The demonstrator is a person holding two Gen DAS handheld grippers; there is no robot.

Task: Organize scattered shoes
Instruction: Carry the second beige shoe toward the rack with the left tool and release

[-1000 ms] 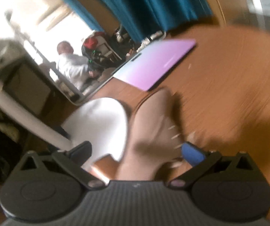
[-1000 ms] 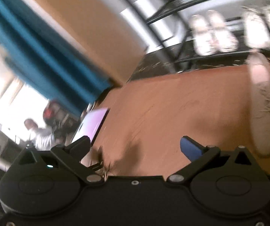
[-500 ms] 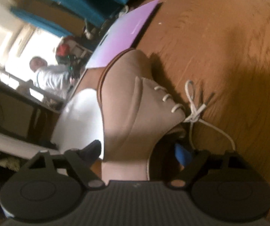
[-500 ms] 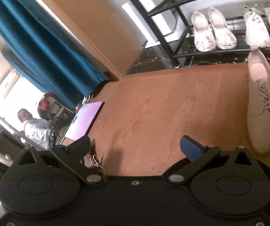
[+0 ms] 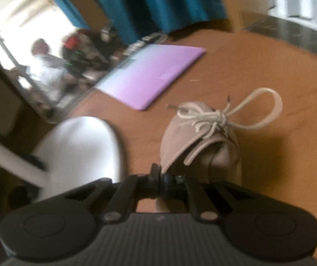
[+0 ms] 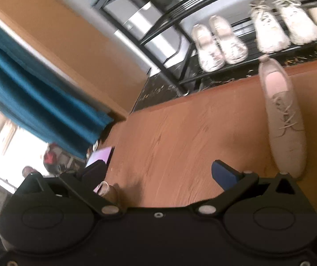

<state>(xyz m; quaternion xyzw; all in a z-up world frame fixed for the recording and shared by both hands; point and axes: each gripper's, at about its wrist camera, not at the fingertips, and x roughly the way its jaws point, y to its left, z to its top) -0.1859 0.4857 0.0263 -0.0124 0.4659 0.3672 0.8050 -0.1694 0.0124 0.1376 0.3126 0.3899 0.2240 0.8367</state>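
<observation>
The beige lace-up shoe, lower centre, is pinched at its collar by the left hand-held gripper. Its mate lies at right on the floor before the rack; the right hand-held gripper is spread, empty. Both seem left to shelve.

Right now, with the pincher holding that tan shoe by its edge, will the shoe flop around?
Probably a bit. The left gripper is pinching only the thin collar of the tan shoe, so the toe may swing. The upper looks soft, so it could bend. Its loose lace loop will likely dangle.
</observation>
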